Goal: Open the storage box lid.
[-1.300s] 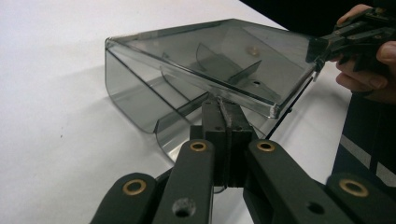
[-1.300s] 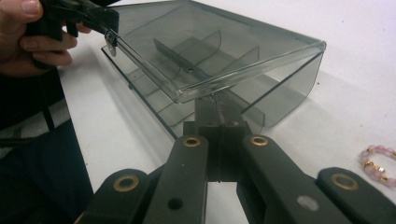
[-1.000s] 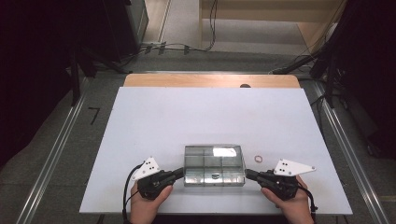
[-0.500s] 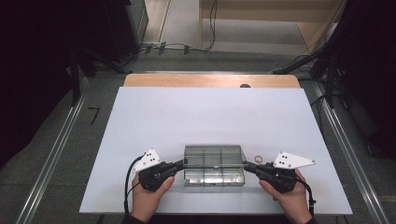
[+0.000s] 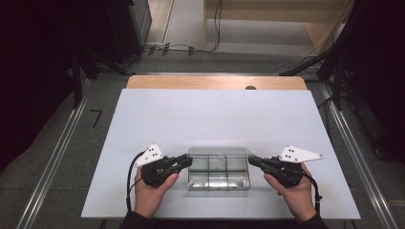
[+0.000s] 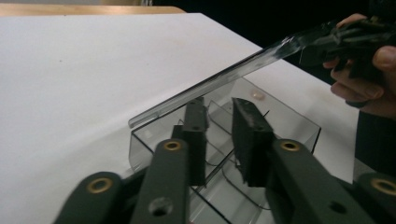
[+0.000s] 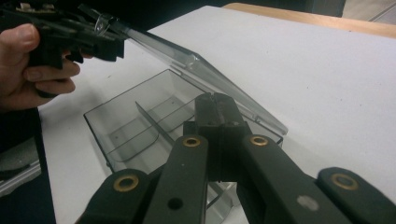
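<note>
- Box (image 5: 218,177): clear plastic, shallow, rectangular, with thin clear dividers that split the inside into several compartments. No contents can be made out in the compartments that show.
- Position: it sits on the white table (image 5: 215,114), at the near edge, about midway between the person's two hands. Its long side runs left to right.
- Lid (image 6: 210,86): a clear flat panel with a thicker rim. It is raised off the box and tilted. In the left gripper view it slopes up from a low corner over the box to a high end at the far gripper.
- The box stands open under the lid, and the dividers show plainly from both gripper views.
- Right gripper (image 5: 250,160): at the right end of the box, jaws pressed together. The left gripper view shows the lid's high end running into them, so they pinch the lid.
- Left gripper (image 5: 188,161): at the left end of the box. Its jaws have just been opening and now stand a narrow way apart.
- The left pads press on nothing. The lid's edge passes just above and beyond the tips, and the open box lies below them.
- Right gripper view: the left gripper's tips sit right at the lid's upper corner. Whether they touch it, I cannot tell.
</note>
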The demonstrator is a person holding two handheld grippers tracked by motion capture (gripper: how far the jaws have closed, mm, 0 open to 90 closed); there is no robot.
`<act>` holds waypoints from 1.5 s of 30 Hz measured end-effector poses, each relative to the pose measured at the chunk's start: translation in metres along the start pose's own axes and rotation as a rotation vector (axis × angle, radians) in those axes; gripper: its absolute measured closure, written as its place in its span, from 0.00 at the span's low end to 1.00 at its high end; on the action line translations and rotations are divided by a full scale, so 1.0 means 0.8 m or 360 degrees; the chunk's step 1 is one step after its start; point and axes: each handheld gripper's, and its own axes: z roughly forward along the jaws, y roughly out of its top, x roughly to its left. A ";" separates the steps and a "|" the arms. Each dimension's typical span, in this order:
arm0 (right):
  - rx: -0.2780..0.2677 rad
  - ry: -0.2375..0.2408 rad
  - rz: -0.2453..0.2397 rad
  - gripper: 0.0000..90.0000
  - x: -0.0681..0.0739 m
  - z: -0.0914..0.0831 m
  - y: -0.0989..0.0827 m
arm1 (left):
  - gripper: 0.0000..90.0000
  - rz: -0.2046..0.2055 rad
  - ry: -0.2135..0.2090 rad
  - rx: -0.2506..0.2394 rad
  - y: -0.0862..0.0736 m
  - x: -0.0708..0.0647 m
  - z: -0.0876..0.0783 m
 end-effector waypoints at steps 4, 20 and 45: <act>-0.0009 -0.0005 -0.0010 0.98 -0.003 0.003 0.004 | 0.59 -0.0018 0.0056 -0.0022 0.000 0.005 -0.003; -0.0025 -0.0012 -0.0010 0.98 -0.014 0.014 0.021 | 0.07 -0.0072 0.0099 0.0037 0.017 0.031 0.039; 0.0009 -0.0015 -0.0043 0.98 -0.030 0.020 0.023 | 0.68 -0.0158 -0.0026 -0.0023 0.013 0.052 0.053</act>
